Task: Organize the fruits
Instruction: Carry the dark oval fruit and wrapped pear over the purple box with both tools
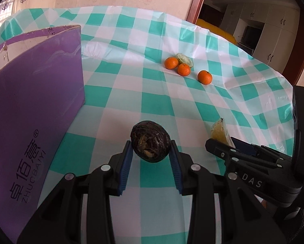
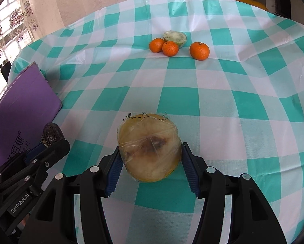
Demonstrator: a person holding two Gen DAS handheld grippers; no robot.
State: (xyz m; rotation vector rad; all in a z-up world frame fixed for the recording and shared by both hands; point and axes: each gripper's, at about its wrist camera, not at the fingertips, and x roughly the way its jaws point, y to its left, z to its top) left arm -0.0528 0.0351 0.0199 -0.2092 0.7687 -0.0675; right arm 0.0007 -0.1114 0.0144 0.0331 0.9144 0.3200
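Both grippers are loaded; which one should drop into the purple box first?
Left, probably. The left gripper grips the dark fruit right beside the box; the right gripper, gripping the wrapped fruit, is farther away.

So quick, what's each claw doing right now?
Left gripper: shut on the dark wrinkled fruit.
Right gripper: shut on the plastic-wrapped yellow fruit half.

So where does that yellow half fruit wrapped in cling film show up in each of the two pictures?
Left wrist view: the yellow half fruit wrapped in cling film sits at the lower right, edge-on, partly hidden behind the right gripper.
Right wrist view: it fills the lower centre, cut face up, between that gripper's jaws.
Shared landmark: the three small orange tangerines far back on the green-and-white checked tablecloth.
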